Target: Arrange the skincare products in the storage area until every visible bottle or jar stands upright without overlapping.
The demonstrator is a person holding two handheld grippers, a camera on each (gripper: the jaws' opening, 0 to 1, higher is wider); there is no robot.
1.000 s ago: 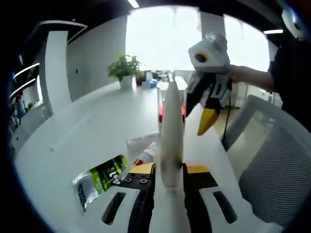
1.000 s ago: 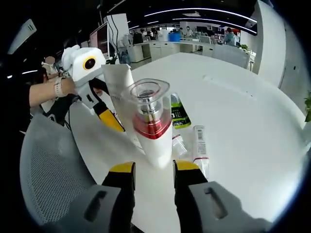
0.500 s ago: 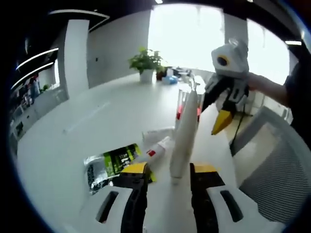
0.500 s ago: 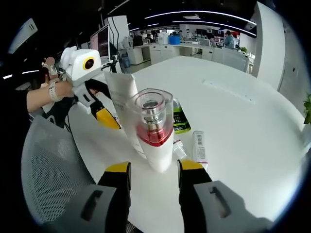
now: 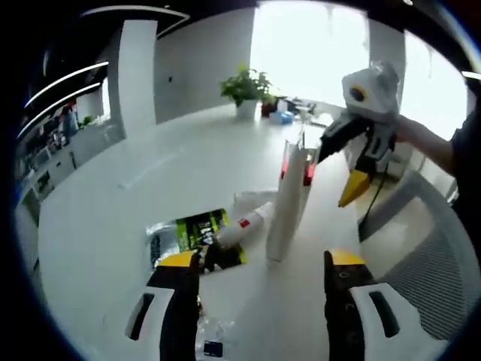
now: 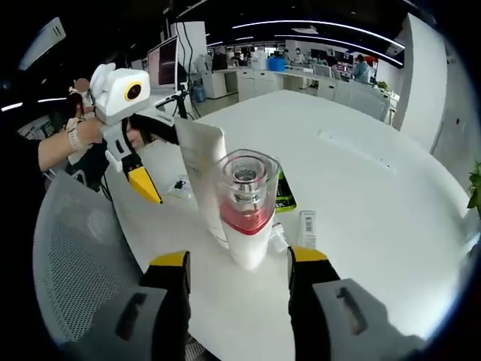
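A white tube [image 5: 284,199] stands upright on the white table [image 5: 113,218], with a clear-capped bottle with a red band [image 5: 305,171] just behind it. My left gripper [image 5: 263,259] is open wide, its jaws well apart from the tube. In the right gripper view the bottle [image 6: 246,207] stands upright in front of my open right gripper [image 6: 239,259], and the tube [image 6: 200,162] rises behind it. A green sachet [image 5: 197,229] and a small white tube [image 5: 244,224] lie flat on the table.
A grey mesh chair [image 5: 425,256] sits at the table's edge beside the bottles. The other gripper hangs over that edge, one yellow fingertip [image 5: 353,188] pointing down. A clear packet [image 6: 307,226] lies near the bottle. A potted plant [image 5: 244,86] stands far back.
My left gripper has let go of the white tube and opened wide, leaving it upright. The right jaws have spread apart from the bottle. Both cameras have drawn back a little.
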